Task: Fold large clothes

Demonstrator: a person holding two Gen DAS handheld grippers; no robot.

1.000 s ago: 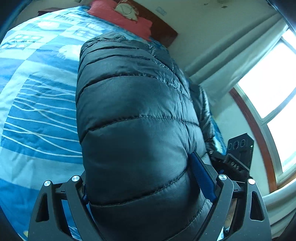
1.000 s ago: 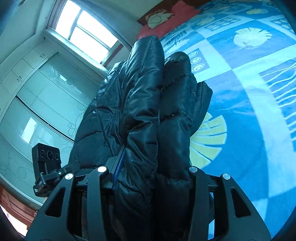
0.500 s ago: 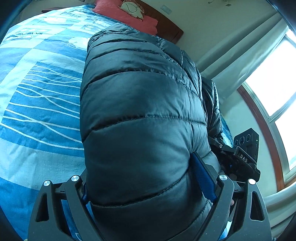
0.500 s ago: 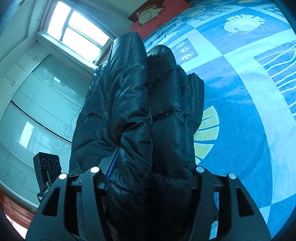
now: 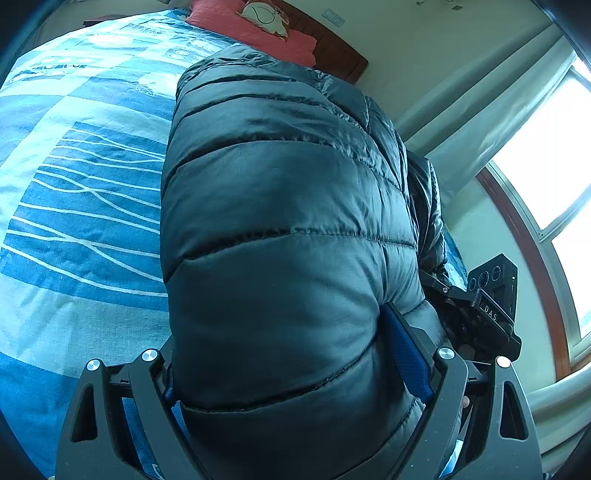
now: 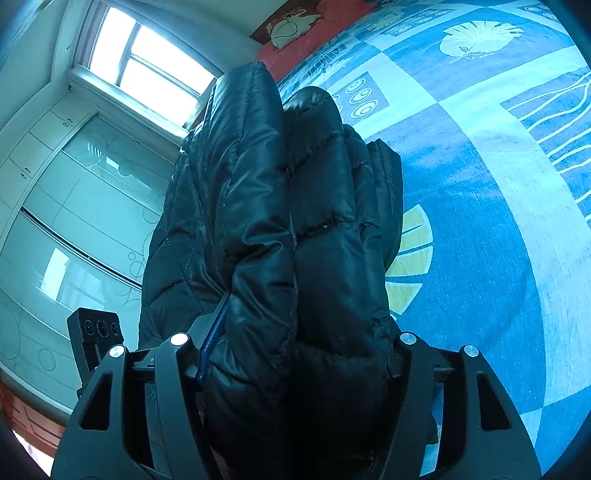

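A dark quilted puffer jacket (image 5: 280,221) is bunched into a thick folded bundle above the blue patterned bed (image 5: 74,221). My left gripper (image 5: 288,354) stands wide with the bundle filling its gap, and its blue pad (image 5: 406,354) presses into the fabric. In the right wrist view the same jacket (image 6: 295,221) shows as several upright folds. My right gripper (image 6: 303,332) has those folds between its fingers. Its jaws are opening, and the padding still bulges against both fingers. The far end of the jacket is hidden behind its own bulk.
The bedsheet (image 6: 480,221) spreads out beyond the jacket. A red pillow (image 5: 255,29) lies at the wooden headboard (image 5: 332,48). A bright window (image 5: 546,166) with a curtain and a glass-fronted wardrobe (image 6: 55,221) stand beside the bed. Each view shows the other gripper's black camera housing (image 5: 491,291).
The right gripper's fingers have spread wider around the jacket folds. The left gripper keeps the same wide hold on the bundle.
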